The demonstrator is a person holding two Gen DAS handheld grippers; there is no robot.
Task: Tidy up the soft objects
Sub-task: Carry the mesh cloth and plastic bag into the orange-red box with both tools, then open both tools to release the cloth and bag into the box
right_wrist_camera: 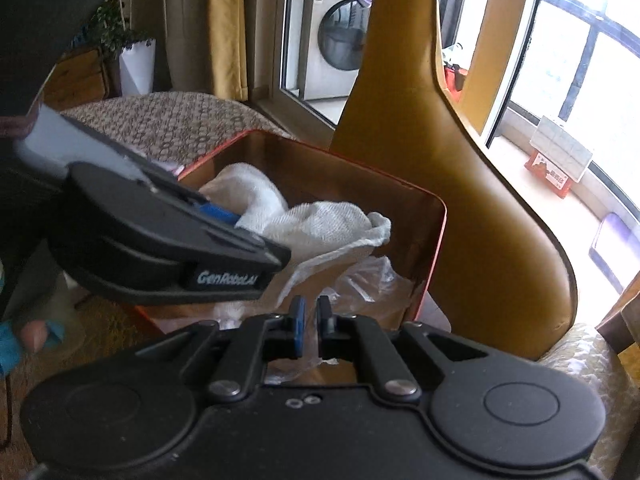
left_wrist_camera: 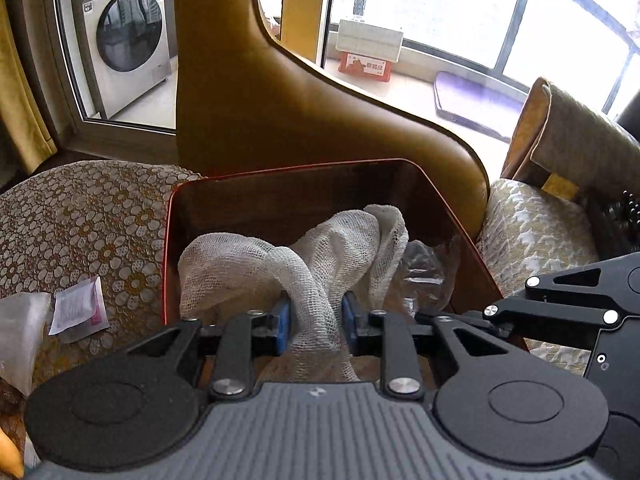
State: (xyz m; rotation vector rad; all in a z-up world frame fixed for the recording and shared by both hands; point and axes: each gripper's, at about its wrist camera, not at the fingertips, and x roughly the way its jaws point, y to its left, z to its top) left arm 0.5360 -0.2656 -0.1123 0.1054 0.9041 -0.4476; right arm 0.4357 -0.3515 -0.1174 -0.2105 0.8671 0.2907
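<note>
Left wrist view: your left gripper (left_wrist_camera: 316, 316) points down into the red-rimmed box (left_wrist_camera: 304, 168), which sits on the patterned tablecloth (left_wrist_camera: 88, 216). Its jaws stand a narrow way apart, with a twisted fold of the white mesh cloth (left_wrist_camera: 320, 240) running between the blue pads (left_wrist_camera: 285, 316). The fold fills most of the gap and touches the pads, but you cannot tell whether they press on it. The rest of the cloth lies bunched inside the box, against its left and rear walls. A crumpled clear plastic bag (left_wrist_camera: 424, 268) lies in the box just right of the cloth. On the tablecloth left of the box lies a small sachet (left_wrist_camera: 78, 308). Part of your right gripper (left_wrist_camera: 560, 304) enters at the right edge. A tan leather chair back (left_wrist_camera: 280, 112) rises behind the box.

Right wrist view: your right gripper (right_wrist_camera: 310, 312) hovers at the near rim of the box (right_wrist_camera: 436, 240). Its jaws are drawn nearly together, with only a slim gap, and nothing is held between them. The clear plastic bag (right_wrist_camera: 360, 280) lies just beyond the tips. Your left gripper (right_wrist_camera: 224, 212) reaches in from the left, its blue pad against the white mesh cloth (right_wrist_camera: 316, 220), which is heaped in the box's far half.
</note>
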